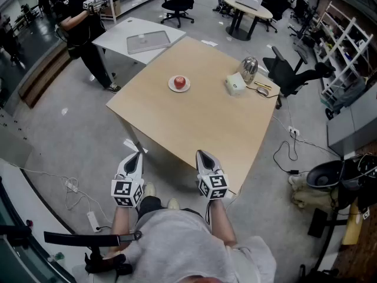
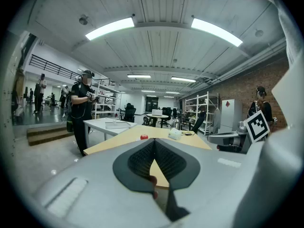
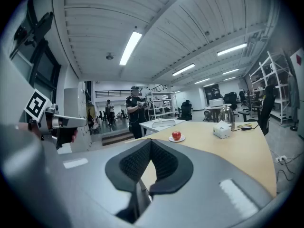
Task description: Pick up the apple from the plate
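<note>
A red apple (image 1: pixel 179 82) sits on a small white plate (image 1: pixel 172 87) near the far side of the wooden table (image 1: pixel 194 122). It shows small in the left gripper view as the apple (image 2: pixel 144 137) and in the right gripper view as the apple (image 3: pixel 176 135) on its plate (image 3: pixel 177 139). My left gripper (image 1: pixel 136 155) hangs off the table's near edge, jaws shut, nothing between them. My right gripper (image 1: pixel 202 155) hovers over the near edge, shut and empty too. Both are far from the apple. The tips meet in the left gripper (image 2: pixel 154 141) and right gripper (image 3: pixel 151 141) views.
A white tissue box (image 1: pixel 235 85), a metal kettle (image 1: pixel 249 69) and a pen lie at the table's far right. A white table (image 1: pixel 138 39) with a tray stands beyond, a person (image 1: pixel 79 22) beside it. Office chairs (image 1: pixel 288 72) and cables (image 1: pixel 70 187) surround the area.
</note>
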A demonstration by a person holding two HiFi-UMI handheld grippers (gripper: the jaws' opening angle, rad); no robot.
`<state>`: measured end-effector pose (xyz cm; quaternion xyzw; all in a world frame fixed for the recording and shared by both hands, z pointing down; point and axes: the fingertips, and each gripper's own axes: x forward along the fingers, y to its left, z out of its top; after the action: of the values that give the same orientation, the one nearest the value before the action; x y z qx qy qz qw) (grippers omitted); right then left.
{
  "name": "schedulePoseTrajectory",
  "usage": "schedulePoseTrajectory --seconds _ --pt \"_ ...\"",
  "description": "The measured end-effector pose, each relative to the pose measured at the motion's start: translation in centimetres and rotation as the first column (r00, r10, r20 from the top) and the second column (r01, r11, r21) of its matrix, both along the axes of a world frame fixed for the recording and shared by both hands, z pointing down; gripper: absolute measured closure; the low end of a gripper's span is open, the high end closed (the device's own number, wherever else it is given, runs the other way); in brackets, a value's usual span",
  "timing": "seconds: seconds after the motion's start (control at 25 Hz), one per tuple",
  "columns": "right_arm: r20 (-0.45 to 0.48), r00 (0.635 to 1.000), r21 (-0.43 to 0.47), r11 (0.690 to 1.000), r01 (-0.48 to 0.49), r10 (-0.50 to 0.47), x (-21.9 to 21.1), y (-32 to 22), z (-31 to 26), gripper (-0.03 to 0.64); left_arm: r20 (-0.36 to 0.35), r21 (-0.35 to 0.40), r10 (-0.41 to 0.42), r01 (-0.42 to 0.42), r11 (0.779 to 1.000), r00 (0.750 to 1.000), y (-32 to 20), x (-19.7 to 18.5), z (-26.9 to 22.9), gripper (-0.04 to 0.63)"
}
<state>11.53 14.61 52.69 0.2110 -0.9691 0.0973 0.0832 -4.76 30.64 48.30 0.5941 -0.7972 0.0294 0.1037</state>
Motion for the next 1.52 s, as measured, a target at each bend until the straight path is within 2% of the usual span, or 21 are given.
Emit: schedulePoseTrajectory --seconds 0.52,1.0,1.2,1.52 --pt "0.039 0.999 -0.016 1.000 0.005 -0.004 -0.3 -0.7 -1.0 0.610 0.010 0.005 -0.001 0.001 1.000 1.000 -0.8 -0.2 -0.9 0.575" --pt "0.027 1.000 -0.037 0.999 0.010 -0.009 -1.1 -2.2 0.4 0.611 0.004 -0.011 0.007 -0.007 1.000 1.000 -3.0 -1.2 0.2 0.575" --pt "0.017 1.000 -0.044 0.999 -0.003 0.004 -2.6 -3.7 1.3 0.610 -0.007 -0.023 0.029 -0.030 0.999 1.000 -5.0 -2.7 1.2 0.575" --pt "-0.001 1.000 -0.034 0.999 -0.030 0.030 -6.5 -7.9 1.2 0.609 -0.027 -0.026 0.086 -0.087 0.996 0.996 -11.0 -6.9 1.5 0.575"
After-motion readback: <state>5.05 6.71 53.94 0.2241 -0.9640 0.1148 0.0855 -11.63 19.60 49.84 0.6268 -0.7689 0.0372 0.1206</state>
